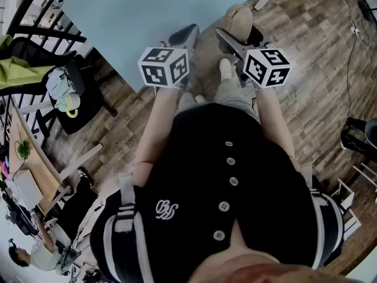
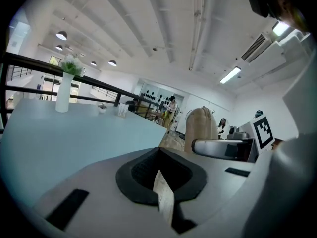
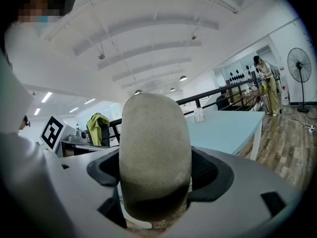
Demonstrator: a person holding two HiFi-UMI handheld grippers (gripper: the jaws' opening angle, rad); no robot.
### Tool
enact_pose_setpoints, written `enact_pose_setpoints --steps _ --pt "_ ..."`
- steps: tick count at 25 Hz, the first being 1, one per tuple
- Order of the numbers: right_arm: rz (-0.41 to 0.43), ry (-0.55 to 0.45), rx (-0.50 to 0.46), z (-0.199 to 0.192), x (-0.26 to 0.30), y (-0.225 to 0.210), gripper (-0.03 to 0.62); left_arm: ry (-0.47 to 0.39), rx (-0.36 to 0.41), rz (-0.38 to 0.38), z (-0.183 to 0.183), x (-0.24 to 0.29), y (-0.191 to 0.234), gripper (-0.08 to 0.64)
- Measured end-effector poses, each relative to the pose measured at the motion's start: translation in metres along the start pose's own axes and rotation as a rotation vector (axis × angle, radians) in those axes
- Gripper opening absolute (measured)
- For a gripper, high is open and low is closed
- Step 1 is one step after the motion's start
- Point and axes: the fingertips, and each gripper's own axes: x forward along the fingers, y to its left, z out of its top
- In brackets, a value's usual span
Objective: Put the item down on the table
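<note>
Wide pale blue desk (image 1: 118, 16) at far left, above brown wood-plank floor (image 1: 318, 58), with a tall white vase of greenery (image 2: 63, 90) standing far off on it in the left gripper view. Nearest, filling the head view: black buttoned shirt (image 1: 224, 175) of the person holding both tools out ahead. Right claw (image 1: 240, 35) clamped on the beige, round-topped, felt-like item (image 3: 155, 152), gripped upright between the two dark pads and bulging well above them. Item therefore in the air, just right of the desk's edge and over the planks rather than over the blue top, touching nothing but the pads. Left claw (image 1: 184, 35) alongside at the desk's edge, jaws brought together on nothing, only a pale strip (image 2: 163, 197) showing at the seam.

Step in hand, by appearances: the carry, with the set-down not yet begun. Next move likely to call for a swing leftward and farther out until over the blue top, then a steady lowering with the item kept upright until its base meets the surface, then a parting of the pads and a clean lift away. Some risk of toppling on release, judging by the tall rounded shape.
</note>
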Motion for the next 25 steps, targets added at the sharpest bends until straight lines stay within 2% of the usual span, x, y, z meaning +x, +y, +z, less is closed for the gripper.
enact_pose_setpoints --steps 7,15,25 --pt "0.035 0.019 -0.01 0.038 0.027 -0.063 0.397 -0.004 -0.019 0.023 0.032 0.067 -0.001 0.009" --pt "0.139 0.058 -0.029 0.072 0.082 -0.13 0.397 -0.023 -0.051 0.112 0.07 0.145 0.023 0.009" --pt "0.212 0.115 -0.024 0.081 0.112 -0.188 0.396 -0.039 -0.111 0.206 0.084 0.203 0.039 0.009"
